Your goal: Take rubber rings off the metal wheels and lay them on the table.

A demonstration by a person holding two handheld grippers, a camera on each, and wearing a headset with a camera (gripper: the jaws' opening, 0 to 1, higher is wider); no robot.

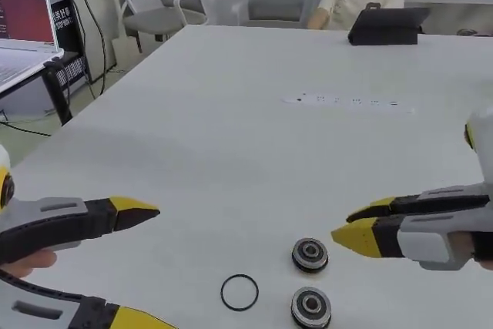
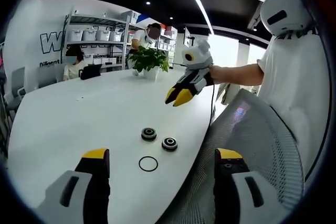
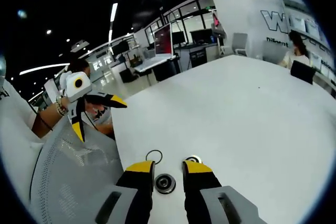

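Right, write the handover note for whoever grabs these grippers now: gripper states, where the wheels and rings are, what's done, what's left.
Left gripper: open wide, empty, held above the table to the left of the parts.
Right gripper: jaws only narrowly apart, empty, hovering just right of the far wheel.
Near wheel lies flat close beside the far one, near the table's front edge.
Done: one rubber ring lies loose on the table, left of the wheels.
Left: both wheels show a dark outer band, apparently rings still on. Pull those off and lay them down.
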